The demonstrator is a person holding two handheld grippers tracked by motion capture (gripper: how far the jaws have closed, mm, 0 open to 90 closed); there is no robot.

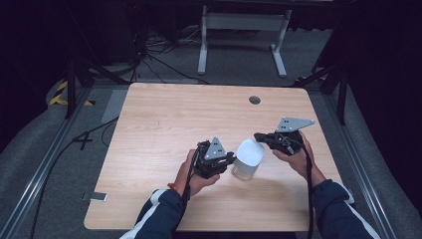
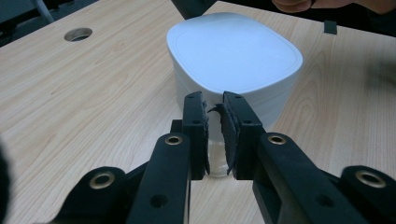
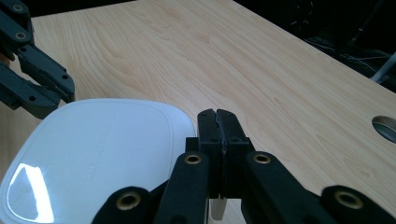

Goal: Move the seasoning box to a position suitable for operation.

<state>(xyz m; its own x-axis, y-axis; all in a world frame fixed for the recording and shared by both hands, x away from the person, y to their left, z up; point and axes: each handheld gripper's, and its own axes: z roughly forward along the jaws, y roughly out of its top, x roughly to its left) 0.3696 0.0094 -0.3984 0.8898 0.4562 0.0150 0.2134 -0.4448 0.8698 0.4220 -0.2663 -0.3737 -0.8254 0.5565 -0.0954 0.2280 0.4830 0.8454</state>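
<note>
The person's forearms in dark sleeves (image 1: pixel 159 211) come in over the near edge of the tabletop (image 1: pixel 164 114). Just ahead of them a white lidded container (image 1: pixel 247 159) with a clear lower body stands right of the middle, toward the near edge. The left gripper (image 2: pixel 215 123) is nearly clenched on a small tab at the container's side. The right gripper (image 3: pixel 217 128), fully clenched and empty, hangs beside the lid's (image 3: pixel 98 154) far rim. A grommet hole (image 1: pixel 255 100) sits near the far edge.

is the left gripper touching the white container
Cannot tell. In the left gripper view the left gripper sits right against the white container, but no contact or gap shows plainly.
</note>
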